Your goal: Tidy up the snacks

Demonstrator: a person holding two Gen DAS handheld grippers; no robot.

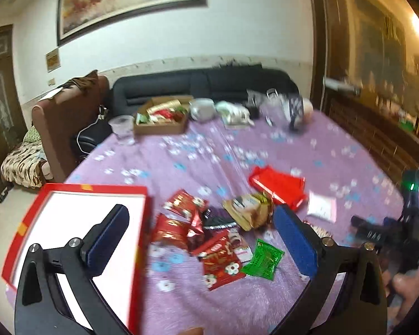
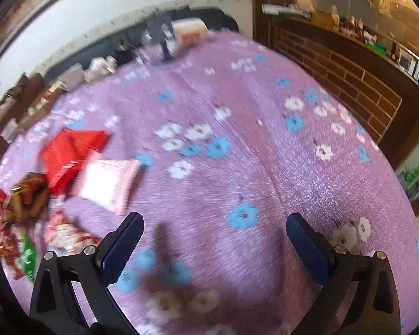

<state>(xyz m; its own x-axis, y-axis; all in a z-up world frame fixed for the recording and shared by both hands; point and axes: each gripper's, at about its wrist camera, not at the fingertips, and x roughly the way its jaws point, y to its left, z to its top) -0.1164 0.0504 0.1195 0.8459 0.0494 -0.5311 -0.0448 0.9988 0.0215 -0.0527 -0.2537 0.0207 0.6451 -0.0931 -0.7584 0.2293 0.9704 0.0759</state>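
Note:
Several snack packets lie in a loose pile on the purple flowered tablecloth (image 1: 181, 167): red packets (image 1: 178, 217), a gold packet (image 1: 248, 209), a green packet (image 1: 264, 259), a large red packet (image 1: 279, 185) and a pink-white packet (image 1: 321, 206). A red box with a white inside (image 1: 78, 195) lies at the left. My left gripper (image 1: 201, 229) is open above the pile and holds nothing. My right gripper (image 2: 215, 237) is open and empty over bare cloth, right of the pink-white packet (image 2: 109, 181) and the large red packet (image 2: 72, 150). It shows at the right edge of the left wrist view (image 1: 377, 229).
A cardboard box of snacks (image 1: 162, 118), a clear plastic cup (image 1: 123, 128), bowls (image 1: 202, 109) and a glass jug (image 1: 276, 109) stand along the table's far edge. A dark sofa (image 1: 204, 83) is behind, a brown chair (image 1: 67, 122) to the left, a brick wall (image 2: 349, 81) to the right.

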